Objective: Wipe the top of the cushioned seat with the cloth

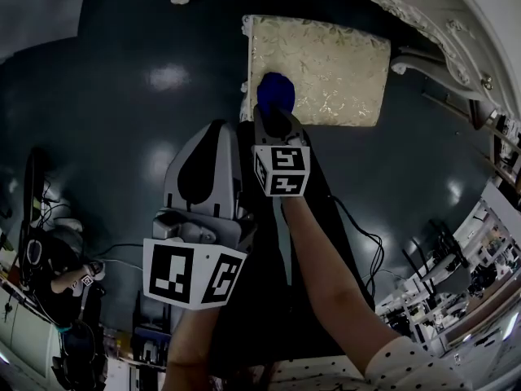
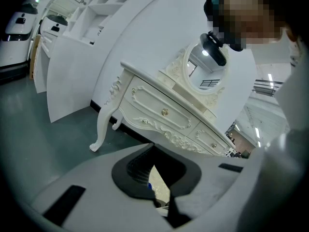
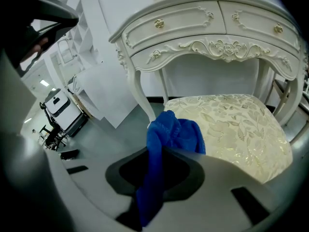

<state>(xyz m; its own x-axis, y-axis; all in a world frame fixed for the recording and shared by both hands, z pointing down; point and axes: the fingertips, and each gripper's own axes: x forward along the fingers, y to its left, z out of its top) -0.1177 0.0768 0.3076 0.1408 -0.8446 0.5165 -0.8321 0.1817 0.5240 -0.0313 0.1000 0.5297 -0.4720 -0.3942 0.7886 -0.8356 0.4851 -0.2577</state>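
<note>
My right gripper (image 3: 161, 154) pinches the crumpled blue cloth (image 3: 170, 132); it seems to touch a corner of the cream, leaf-patterned cushioned seat (image 3: 236, 129).

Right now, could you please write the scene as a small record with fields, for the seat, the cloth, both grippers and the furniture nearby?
Seat: cushioned seat, pale leaf-patterned top, standing on the dark floor
Cloth: blue cloth, bunched, at the seat's left edge in the head view; contact with the top unclear
Right gripper: right gripper, jaws shut on the cloth
Left gripper: left gripper, jaws together, nothing held, short of the seat
Nearby: white dressing table behind the seat
</note>
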